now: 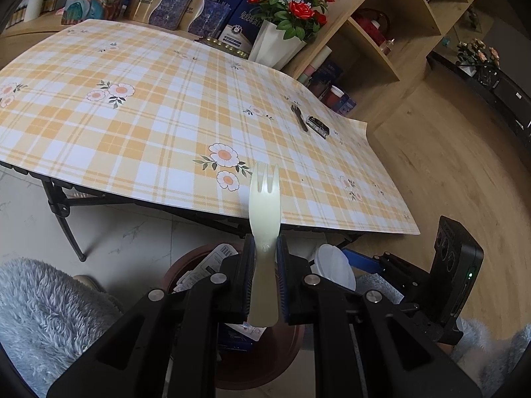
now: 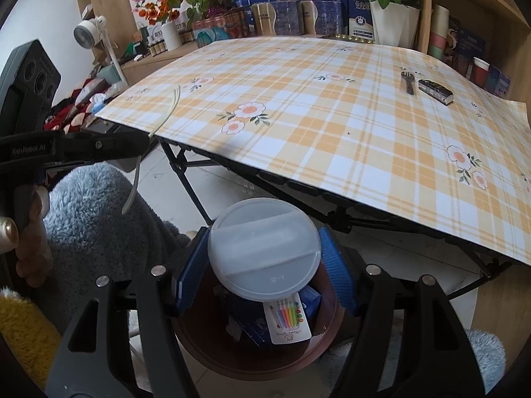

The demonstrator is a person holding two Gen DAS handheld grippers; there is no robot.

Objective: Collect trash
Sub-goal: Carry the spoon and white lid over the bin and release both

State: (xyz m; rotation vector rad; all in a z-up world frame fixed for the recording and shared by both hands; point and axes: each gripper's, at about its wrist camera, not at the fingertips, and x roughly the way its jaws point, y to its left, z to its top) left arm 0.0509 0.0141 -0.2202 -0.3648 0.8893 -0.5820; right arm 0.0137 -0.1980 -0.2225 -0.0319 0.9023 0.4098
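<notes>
Dropping cleanly means centring each item over the brown bin [image 1: 186, 262] before the fingers let go. Left wrist view: left gripper [image 1: 265, 258] clamps a pale plastic fork [image 1: 264, 212] above it. Right wrist view: right gripper [image 2: 265, 265] grips a white lid [image 2: 264, 248], marked "Y-2S"; the other gripper's body reads "GenRobot.AI".

Two forks, one pale [image 1: 264, 199], one dark [image 1: 298, 117]; one round lid [image 2: 264, 253]; one bin [image 2: 252, 358]; one wrapped bar [image 2: 435, 91].

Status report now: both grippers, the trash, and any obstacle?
Left gripper shut on pale plastic fork. Right gripper shut on round white plastic lid. Both over brown round bin. Path clear.
</notes>
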